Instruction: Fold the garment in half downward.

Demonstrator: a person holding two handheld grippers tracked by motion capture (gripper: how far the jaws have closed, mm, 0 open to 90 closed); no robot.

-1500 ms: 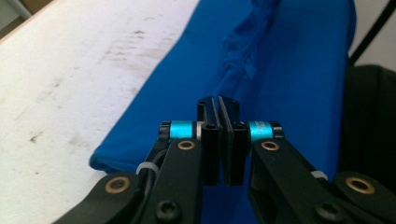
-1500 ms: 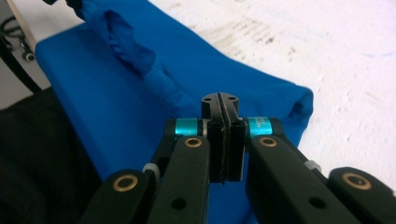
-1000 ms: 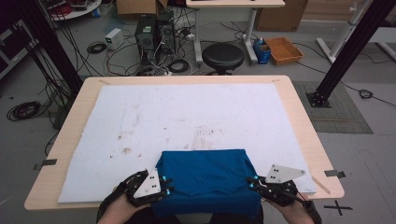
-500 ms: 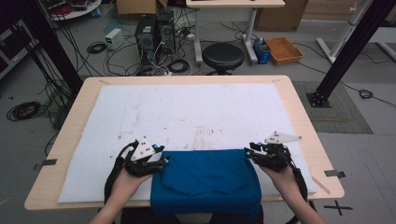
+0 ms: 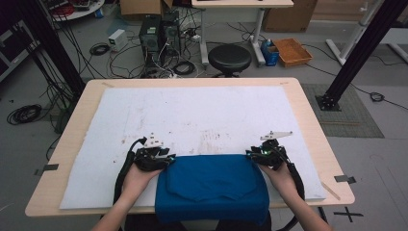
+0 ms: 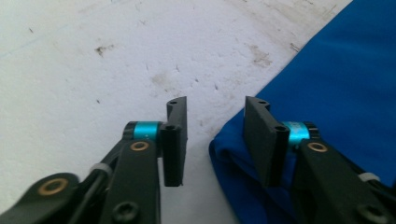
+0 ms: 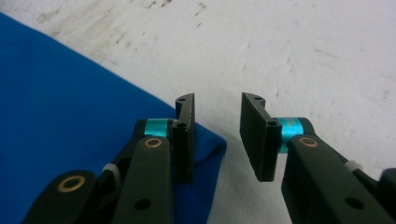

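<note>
Blue cloth (image 5: 211, 185) folded, left gripper (image 6: 215, 135) and right gripper (image 7: 217, 135) jaws parted, just closing slightly, gripping nothing

Folded blue cloth (image 5: 211, 185) on white mat (image 5: 192, 115), hand-held grippers at both far corners

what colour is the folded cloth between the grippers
Solid blue, no pattern; the folded cloth shows best in the high view.

You have one folded blue cloth (image 5: 211, 185), one white mat (image 5: 192, 115), one desk (image 5: 312, 125); two grippers, left (image 5: 166, 160) and right (image 5: 254, 156).
</note>
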